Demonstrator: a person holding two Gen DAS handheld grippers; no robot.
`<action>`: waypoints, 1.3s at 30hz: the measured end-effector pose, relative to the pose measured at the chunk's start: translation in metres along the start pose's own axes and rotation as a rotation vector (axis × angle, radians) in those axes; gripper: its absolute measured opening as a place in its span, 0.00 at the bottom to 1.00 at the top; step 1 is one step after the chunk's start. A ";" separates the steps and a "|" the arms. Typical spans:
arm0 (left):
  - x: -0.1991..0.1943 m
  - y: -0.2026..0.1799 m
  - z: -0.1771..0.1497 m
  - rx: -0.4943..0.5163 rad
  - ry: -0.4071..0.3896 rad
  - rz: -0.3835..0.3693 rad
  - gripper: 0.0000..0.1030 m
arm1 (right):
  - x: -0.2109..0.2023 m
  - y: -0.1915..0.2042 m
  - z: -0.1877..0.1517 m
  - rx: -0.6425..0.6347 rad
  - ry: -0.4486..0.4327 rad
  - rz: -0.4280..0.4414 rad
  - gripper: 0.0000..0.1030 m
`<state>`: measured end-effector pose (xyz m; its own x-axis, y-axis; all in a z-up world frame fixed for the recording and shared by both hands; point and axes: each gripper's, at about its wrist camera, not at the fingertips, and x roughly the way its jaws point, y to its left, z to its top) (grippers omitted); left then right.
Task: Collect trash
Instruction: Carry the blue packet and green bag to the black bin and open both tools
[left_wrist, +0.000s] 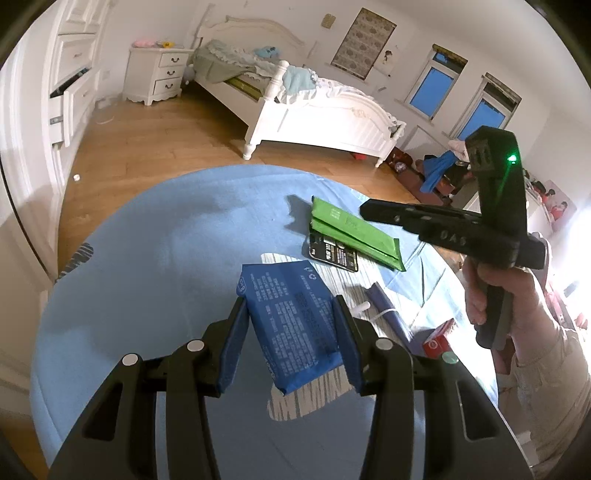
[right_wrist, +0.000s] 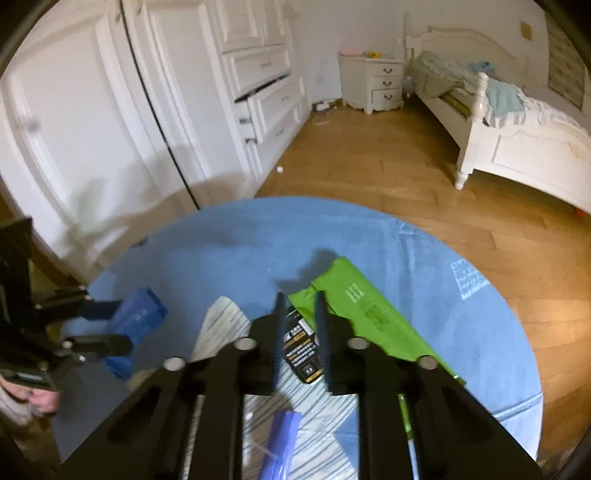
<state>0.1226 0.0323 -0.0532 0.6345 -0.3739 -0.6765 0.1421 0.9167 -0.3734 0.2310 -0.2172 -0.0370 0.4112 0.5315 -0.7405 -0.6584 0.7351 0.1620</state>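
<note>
Left wrist view shows the left tongs (left_wrist: 291, 332) clamped on a blue packet (left_wrist: 295, 317), its two blue pads pressing the packet's long sides, and the packet seems lifted clear of the round worktop (left_wrist: 147, 258), which wears a pale blue cloth. The right wrist view confirms it: the same blue packet (right_wrist: 136, 321) sits pinched between those fingers off to the side. The right tongs (right_wrist: 299, 339) stand a little apart with nothing between them, hovering over a black card-like wrapper (right_wrist: 303, 354) that lies tucked partly under a green pouch (right_wrist: 369, 314).

To do this step well, I judge the left grip should stay firm but not crushing; the packet looks like soft printed film, flat and pillow-shaped with a crimped end seam, so it will buckle if squeezed harder and could slide out if the pads relax. It should be carried level toward wherever the trash goes; no bin is in view. The right tongs would do best to take the green pouch by an edge or fold. It is a long, flat, matte pouch, folded over along one side, and offers little height to pinch from above. The black wrapper is glossy, thin and lies flat, so it will likely need a low, scraping approach.

Nearer the worktop's edge lie a dark blue strip (left_wrist: 384, 306) and a small red box (left_wrist: 437, 339), and a printed striped patch shows on the cloth.
</note>
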 end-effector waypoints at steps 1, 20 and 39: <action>0.000 -0.001 0.000 0.002 0.000 -0.001 0.45 | -0.001 -0.001 -0.001 0.004 0.003 0.000 0.09; -0.004 0.002 -0.008 0.001 0.000 -0.018 0.45 | 0.053 -0.048 -0.017 -0.088 0.217 -0.099 0.46; 0.011 -0.152 0.007 0.215 -0.012 -0.172 0.44 | -0.179 -0.099 -0.143 0.491 -0.473 0.150 0.19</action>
<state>0.1133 -0.1102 0.0004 0.5955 -0.5264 -0.6068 0.4061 0.8490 -0.3380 0.1329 -0.4451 -0.0139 0.6422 0.6862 -0.3417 -0.4141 0.6856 0.5987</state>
